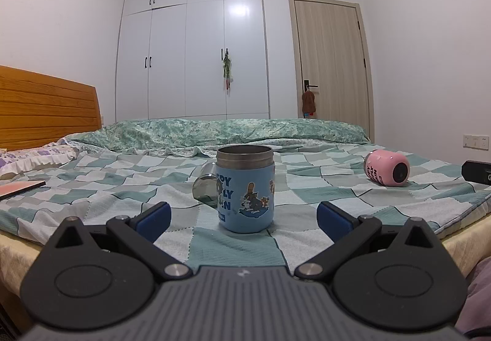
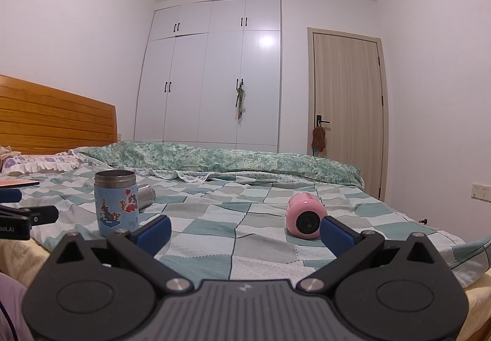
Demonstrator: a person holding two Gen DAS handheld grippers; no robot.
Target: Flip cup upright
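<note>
1. Pink and lying on its side, the pink cup rests on the checked bedspread, its dark round base turned toward the right wrist camera; in the left wrist view it sits far to the right, with dark lettering on its wall.
2. Blue cartoon-printed cup stands upright on the same bedspread, steel rim open upward, well apart from the pink one; the right wrist view shows it at the left.
3. Just behind the blue cup lies a steel cup on its side; in the left wrist view it peeks out beside the blue cup as a greyish rounded shape.
4. Left gripper has its blue-padded fingers spread wide and released, holding nothing, with the blue cup standing beyond and between them, untouched.
5. Right gripper is likewise spread and empty; its right finger overlaps the pink cup in the view, though contact cannot be told.
6. Farther back lie a green floral quilt, a wooden headboard, a white wardrobe and a wooden door.
</note>
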